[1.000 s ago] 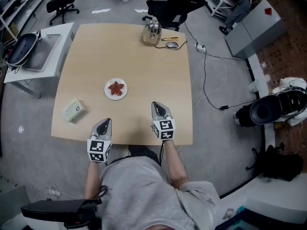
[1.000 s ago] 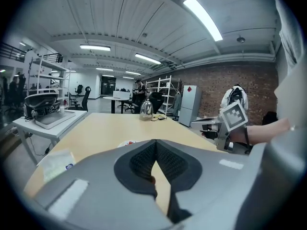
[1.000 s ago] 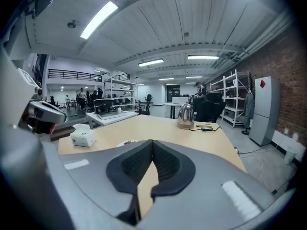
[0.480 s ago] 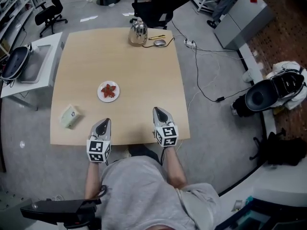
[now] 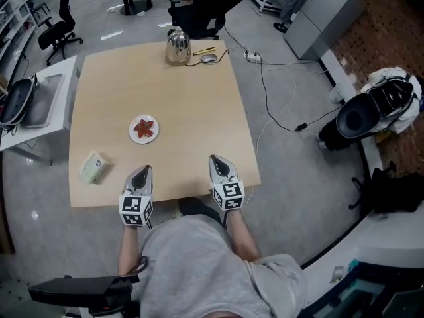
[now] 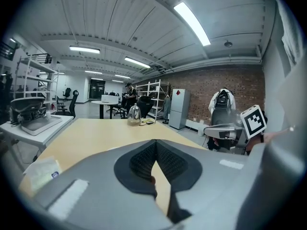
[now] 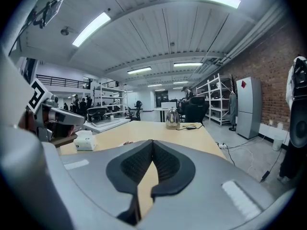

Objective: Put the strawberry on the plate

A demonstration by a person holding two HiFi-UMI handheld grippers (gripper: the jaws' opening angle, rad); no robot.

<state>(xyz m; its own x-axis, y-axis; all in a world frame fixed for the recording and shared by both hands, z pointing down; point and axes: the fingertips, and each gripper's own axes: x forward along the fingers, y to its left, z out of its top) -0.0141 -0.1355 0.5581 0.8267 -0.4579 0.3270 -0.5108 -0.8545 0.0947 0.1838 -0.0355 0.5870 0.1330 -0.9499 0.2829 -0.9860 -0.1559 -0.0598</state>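
A red strawberry [image 5: 144,128] lies on a small white plate [image 5: 135,136] on the left half of the wooden table [image 5: 192,111]. My left gripper [image 5: 141,172] hovers over the table's near edge, just short of the plate and in line with it. My right gripper [image 5: 220,161] sits level with it, further right. Both are shut with nothing between the pads. In the left gripper view the jaws [image 6: 154,143] meet at the tip. In the right gripper view the jaws [image 7: 152,142] are pressed together too, and a speck of red strawberry [image 7: 127,142] shows ahead on the left.
A metal kettle [image 5: 177,47], a computer mouse [image 5: 209,57] and a cable stand at the table's far edge. A tissue box [image 5: 93,167] sits near the front left corner. A white side table [image 5: 46,105] stands to the left; office chairs stand beyond.
The head view has swung, so the table sits lower and further left in the picture. Both grippers stay shut at the near edge. The strawberry stays on the plate.
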